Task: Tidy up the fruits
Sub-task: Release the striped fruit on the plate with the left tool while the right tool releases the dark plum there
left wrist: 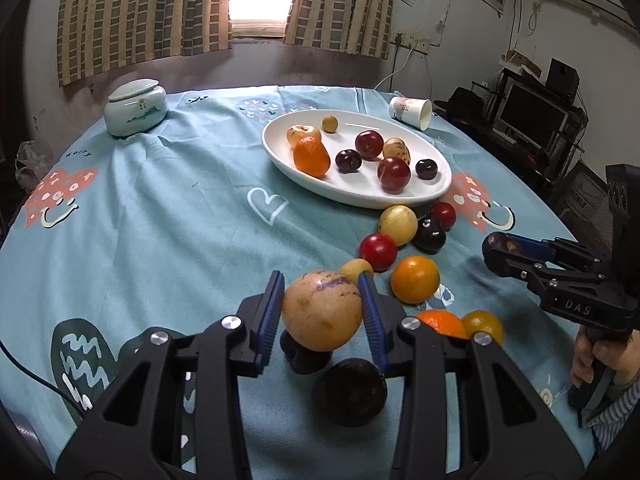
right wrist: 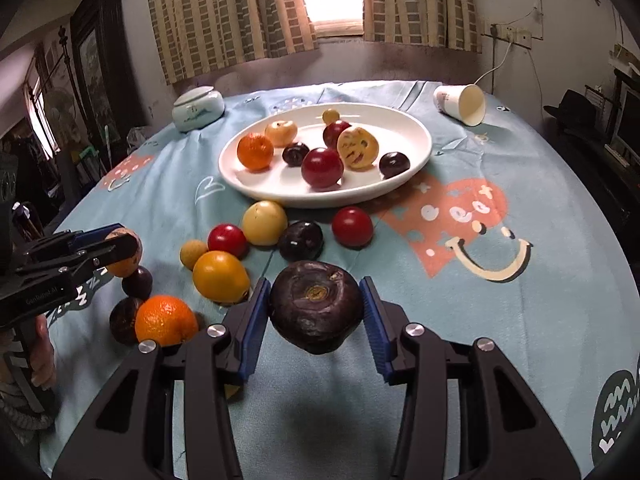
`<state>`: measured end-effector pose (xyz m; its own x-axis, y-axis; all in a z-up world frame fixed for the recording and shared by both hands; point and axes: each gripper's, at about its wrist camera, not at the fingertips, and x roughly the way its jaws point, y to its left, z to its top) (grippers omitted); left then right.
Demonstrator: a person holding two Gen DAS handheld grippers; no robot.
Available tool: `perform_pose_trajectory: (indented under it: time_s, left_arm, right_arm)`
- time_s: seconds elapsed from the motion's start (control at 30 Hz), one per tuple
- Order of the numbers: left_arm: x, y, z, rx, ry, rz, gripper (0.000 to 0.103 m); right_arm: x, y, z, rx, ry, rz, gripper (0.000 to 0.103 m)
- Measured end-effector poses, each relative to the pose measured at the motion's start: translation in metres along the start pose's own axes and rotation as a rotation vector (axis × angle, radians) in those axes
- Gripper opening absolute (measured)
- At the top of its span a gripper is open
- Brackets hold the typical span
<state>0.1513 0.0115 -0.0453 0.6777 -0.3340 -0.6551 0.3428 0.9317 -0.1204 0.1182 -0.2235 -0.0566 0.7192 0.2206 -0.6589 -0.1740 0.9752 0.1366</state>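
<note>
Tablecloth (left wrist: 160, 208): a teal printed cloth is covering the table, with hearts and smiley faces on it.
Plate (left wrist: 400, 200): a white oval dish is sitting at about 1 o'clock from the left gripper, holding an orange (left wrist: 311, 157), red and dark plums and pale speckled fruits.
Left gripper (left wrist: 322, 312): its blue pads are pressing on both sides of a tan fruit (left wrist: 322, 312) with purple streaks, holding it clear of the cloth.
Right gripper (right wrist: 314, 310): its pads are clamping a dark purple fruit (right wrist: 314, 306), which is hanging above its own shadow on the cloth.
Loose fruits: a group is lying on the cloth just before the plate, at 12 o'clock from the right gripper, including a yellow-orange fruit (right wrist: 220, 276), a pale yellow one (right wrist: 265, 223), two red ones and a dark plum (right wrist: 301, 240).
Orange by the left gripper (right wrist: 166, 320): it is resting at 10 o'clock in the right wrist view, touching a dark fruit (right wrist: 122, 318).
Ceramic jar (left wrist: 135, 108): it is standing at 11 o'clock, well apart from the plate.
Paper cup (left wrist: 412, 112): it is lying on its side beyond the plate, near the table's far edge.
</note>
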Motion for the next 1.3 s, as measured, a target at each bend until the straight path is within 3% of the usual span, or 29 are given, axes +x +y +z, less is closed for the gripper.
perform_pose_trajectory:
  time_s: [0.27,0.53,0.67,0.8,1.03,1.2,1.23,1.3]
  left_arm:
    - [0.004,-0.007,0.018,0.014,-0.010,0.002,0.038]
    - [0.015,-0.020,0.089,0.037,-0.073,0.007,0.038]
    - [0.044,-0.032,0.109,0.045,-0.057,-0.012,0.038]
    - [0.080,-0.043,0.109,0.063,-0.010,-0.020,0.038]
    - [0.127,-0.041,0.102,0.062,0.056,-0.018,0.038]
    - [0.135,-0.042,0.104,0.071,0.055,-0.014,0.039]
    - [0.136,-0.041,0.104,0.067,0.062,-0.018,0.040]
    - [0.135,-0.039,0.106,0.056,0.056,-0.021,0.041]
  right_arm:
    - [-0.020,-0.001,0.017,-0.008,-0.065,0.002,0.045]
    - [-0.029,-0.014,0.083,-0.027,-0.142,-0.045,0.045]
    - [-0.002,-0.027,0.112,0.017,-0.158,-0.033,0.045]
    - [0.039,-0.043,0.128,0.070,-0.135,-0.022,0.045]
    - [0.098,-0.054,0.133,0.051,-0.073,-0.056,0.045]
    - [0.112,-0.058,0.134,0.032,-0.092,-0.079,0.046]
    - [0.114,-0.058,0.134,0.025,-0.095,-0.087,0.047]
    - [0.115,-0.057,0.134,0.011,-0.103,-0.107,0.061]
